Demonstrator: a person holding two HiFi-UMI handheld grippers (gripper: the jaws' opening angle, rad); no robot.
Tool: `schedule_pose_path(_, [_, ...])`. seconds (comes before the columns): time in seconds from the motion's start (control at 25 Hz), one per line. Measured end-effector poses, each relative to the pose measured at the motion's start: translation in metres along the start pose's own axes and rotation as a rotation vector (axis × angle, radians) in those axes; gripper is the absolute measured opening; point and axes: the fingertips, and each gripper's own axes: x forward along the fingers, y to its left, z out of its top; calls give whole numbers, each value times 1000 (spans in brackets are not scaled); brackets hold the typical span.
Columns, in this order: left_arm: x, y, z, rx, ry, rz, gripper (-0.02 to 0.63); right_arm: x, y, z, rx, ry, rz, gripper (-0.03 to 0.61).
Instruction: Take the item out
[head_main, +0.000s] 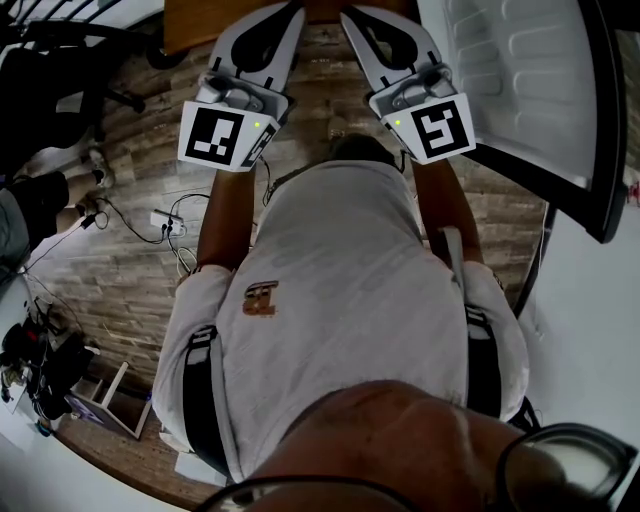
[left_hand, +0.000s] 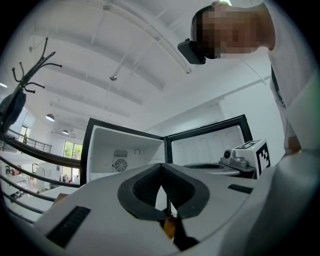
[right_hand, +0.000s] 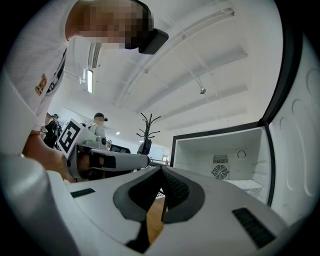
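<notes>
A small white fridge (left_hand: 125, 155) stands open ahead of me, with a round fan grille (right_hand: 219, 172) on its back wall. Its door (head_main: 520, 80) is swung wide to the right. What I see of the compartment is bare white walls and a wire shelf (right_hand: 250, 187); no item shows. My left gripper (left_hand: 161, 165) is shut with nothing between its pads, held level in front of the fridge. The right gripper (right_hand: 161, 169) is also shut and empty, side by side with the left. In the head view both reach forward, left gripper (head_main: 285, 15) and right gripper (head_main: 355, 20).
A wooden surface (head_main: 210, 20) lies under the gripper tips. A coat rack (right_hand: 147, 132) and a person (right_hand: 99, 122) stand far off to the left. Cables and a power strip (head_main: 165, 222) lie on the plank floor at my left, with a chair (head_main: 70, 70) behind.
</notes>
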Motion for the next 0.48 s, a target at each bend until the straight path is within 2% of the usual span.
schedule_pose_path(0.16, [23,26,0,5,0,9,18,28,-22,-6,-15,21,9,34])
schedule_pose_path(0.48, [59,27,-20,12,0,41,18,25,-61,-26,-32,30,7,34])
